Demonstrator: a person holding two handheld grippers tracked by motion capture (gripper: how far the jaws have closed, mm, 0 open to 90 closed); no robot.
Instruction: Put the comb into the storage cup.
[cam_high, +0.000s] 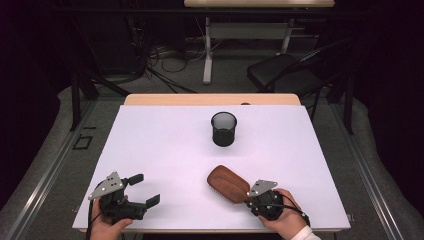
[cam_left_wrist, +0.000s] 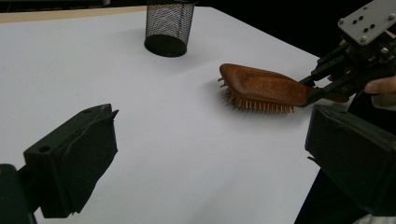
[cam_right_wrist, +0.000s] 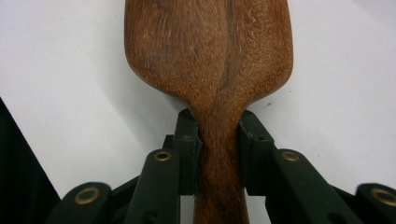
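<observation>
**Right tongs grip the brush; cup not yet reached**

Tongs first, from the high view: the right gripper (cam_high: 248, 192) has its jaws closed on the handle of the brush (cam_high: 228, 183), which lies near the table's (cam_high: 150, 150) front edge, right of centre. The left gripper (cam_high: 145, 189) sits by the front left corner, jaws spread and holding nothing. The mesh cup (cam_high: 223, 128) stands upright toward the back edge, well apart from the brush. I judge the grasp done; lifting the brush and carrying it to the cup, likely its goal, remains.

Left gripper view: the brush (cam_left_wrist: 261, 86) rests bristles down, its smooth, reddish-brown wooden back up, with pale pins beneath. The cup (cam_left_wrist: 169, 25) is behind it.

Right gripper view: both pads press the narrow handle just below the widening head of the brush (cam_right_wrist: 210, 51), whose wood grain runs lengthwise.
</observation>
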